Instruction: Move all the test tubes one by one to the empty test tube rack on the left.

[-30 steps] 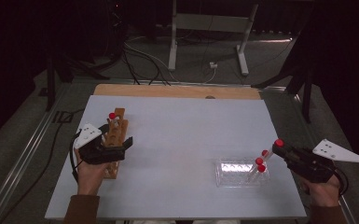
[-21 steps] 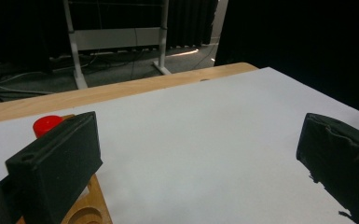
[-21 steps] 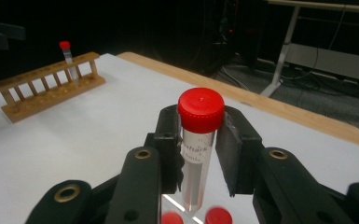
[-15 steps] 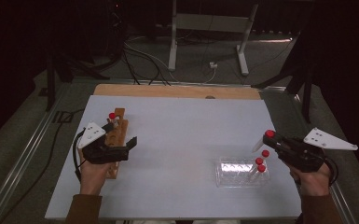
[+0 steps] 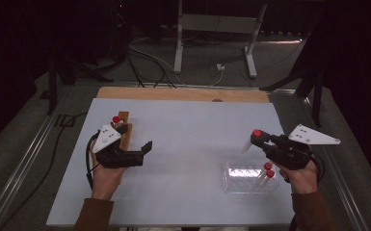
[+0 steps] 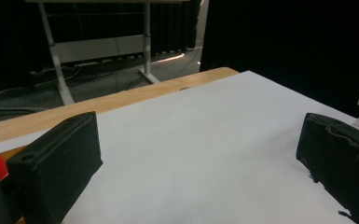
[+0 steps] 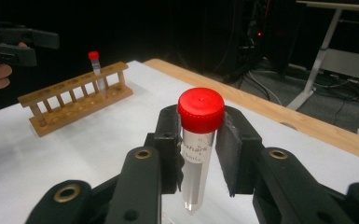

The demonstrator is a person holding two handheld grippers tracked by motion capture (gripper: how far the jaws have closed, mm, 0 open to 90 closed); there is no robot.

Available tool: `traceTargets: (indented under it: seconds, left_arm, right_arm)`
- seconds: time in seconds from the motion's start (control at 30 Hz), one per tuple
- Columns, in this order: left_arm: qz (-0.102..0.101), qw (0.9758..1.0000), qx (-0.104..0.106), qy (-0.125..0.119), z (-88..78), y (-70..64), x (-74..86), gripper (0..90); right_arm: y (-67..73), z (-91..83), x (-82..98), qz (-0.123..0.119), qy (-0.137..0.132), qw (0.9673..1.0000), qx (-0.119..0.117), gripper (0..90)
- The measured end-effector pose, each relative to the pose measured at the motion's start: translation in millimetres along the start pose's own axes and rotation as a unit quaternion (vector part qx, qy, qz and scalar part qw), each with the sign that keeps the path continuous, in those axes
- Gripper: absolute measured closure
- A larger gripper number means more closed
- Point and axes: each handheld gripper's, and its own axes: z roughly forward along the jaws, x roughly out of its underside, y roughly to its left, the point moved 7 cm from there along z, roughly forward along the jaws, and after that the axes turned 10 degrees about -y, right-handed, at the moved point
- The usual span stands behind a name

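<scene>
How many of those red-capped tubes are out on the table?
4: one in the right hand-held gripper, one standing in the wooden rack, two in the clear tray. Others may be hidden.

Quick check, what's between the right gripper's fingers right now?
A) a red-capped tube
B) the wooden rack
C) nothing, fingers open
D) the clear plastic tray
A: in the right gripper view the right gripper has its fingers pressed on both sides of a red-capped tube, lifted off the table, while the wooden rack stands far off and the clear plastic tray lies below on the table.
</scene>
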Motion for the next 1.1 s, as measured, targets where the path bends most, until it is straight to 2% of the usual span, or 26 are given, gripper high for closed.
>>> traceTargets:
  seconds: [0.17, 0.57, 0.8, 0.9, 0.93, 1.0, 1.07, 1.1]
  left_arm:
    - [0.011, 0.9998, 0.018, 0.004, 9.4, -16.4, 2.2, 0.8]
    - [0.013, 0.9977, 0.066, 0.01, 30.9, -52.5, 7.3, 2.7]
    - [0.023, 0.9942, 0.104, 0.015, 43.6, -80.8, 9.5, 7.3]
    - [0.024, 0.9916, 0.126, 0.018, 49.0, -92.2, 10.5, 9.1]
    - [0.027, 0.9913, 0.128, 0.018, 50.6, -95.5, 10.7, 17.0]
    - [0.034, 0.99, 0.135, 0.022, 53.9, -101.5, 11.5, 17.6]
    - [0.046, 0.9892, 0.138, 0.021, 55.8, -106.2, 11.8, 35.4]
    - [0.051, 0.9889, 0.138, 0.017, 56.3, -108.1, 11.7, 35.4]
  right_arm:
    - [17.1, 19.8, -4.2, -0.005, 0.004, 0.9998, -0.017, 70.5]
    - [47.8, 57.7, -4.9, -0.006, 0.016, 0.9986, -0.05, 70.5]
    - [68.9, 77.8, 1.5, -0.006, 0.03, 0.997, -0.071, 70.5]
    - [73.8, 81.5, 2.4, -0.008, 0.032, 0.9966, -0.076, 70.5]
    - [78.1, 84.7, 3.0, -0.008, 0.033, 0.9962, -0.081, 70.5]
    - [79.9, 86.0, 3.4, -0.008, 0.034, 0.9959, -0.083, 70.5]
    - [84.5, 89.3, 4.6, -0.007, 0.036, 0.9954, -0.088, 70.5]
    - [84.5, 89.3, 4.6, -0.007, 0.036, 0.9954, -0.088, 70.5]
